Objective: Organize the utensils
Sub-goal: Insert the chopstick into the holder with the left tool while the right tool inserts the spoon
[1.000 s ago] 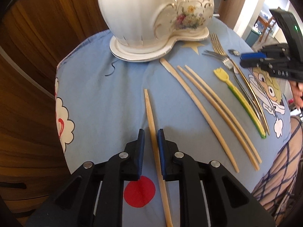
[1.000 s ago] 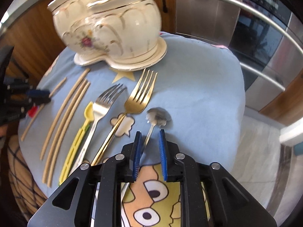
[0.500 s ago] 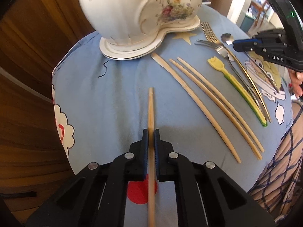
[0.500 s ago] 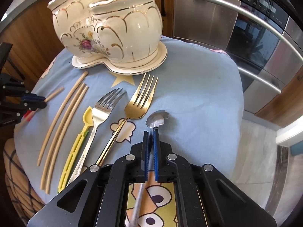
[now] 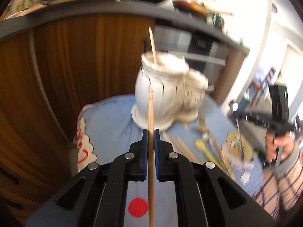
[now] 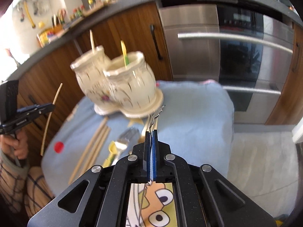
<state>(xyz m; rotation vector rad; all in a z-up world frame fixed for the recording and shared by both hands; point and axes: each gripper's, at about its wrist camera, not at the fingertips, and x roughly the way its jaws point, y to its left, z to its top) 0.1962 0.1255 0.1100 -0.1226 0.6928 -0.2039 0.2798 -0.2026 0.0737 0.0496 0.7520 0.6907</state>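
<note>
In the left wrist view my left gripper [image 5: 151, 132] is shut on a wooden chopstick [image 5: 151, 109], held off the blue cloth [image 5: 109, 124] and pointing at the cream two-pot ceramic holder [image 5: 162, 94]. Another chopstick [image 5: 153, 45] stands in its left pot. In the right wrist view my right gripper [image 6: 151, 132] is shut on a small silver spoon [image 6: 158, 112], raised in front of the holder [image 6: 121, 87]. A yellow utensil [image 6: 124, 53] stands in the right pot. Three chopsticks [image 6: 92, 145], a silver fork [image 6: 123, 141] and a yellow fork [image 6: 112, 150] lie on the cloth.
A stainless oven [image 6: 227, 56] with bar handles and wooden cabinet fronts [image 5: 85, 66] stand behind the cloth-covered surface. The person's hand [image 6: 18, 145] and plaid sleeve sit at its near left edge. A red dot [image 6: 58, 146] marks the cloth. Pale floor lies to the right.
Both grippers closed, the left on the chopstick and the right on the spoon, then lifted them off the cloth. Both views tipped upward toward the holder and counter.
</note>
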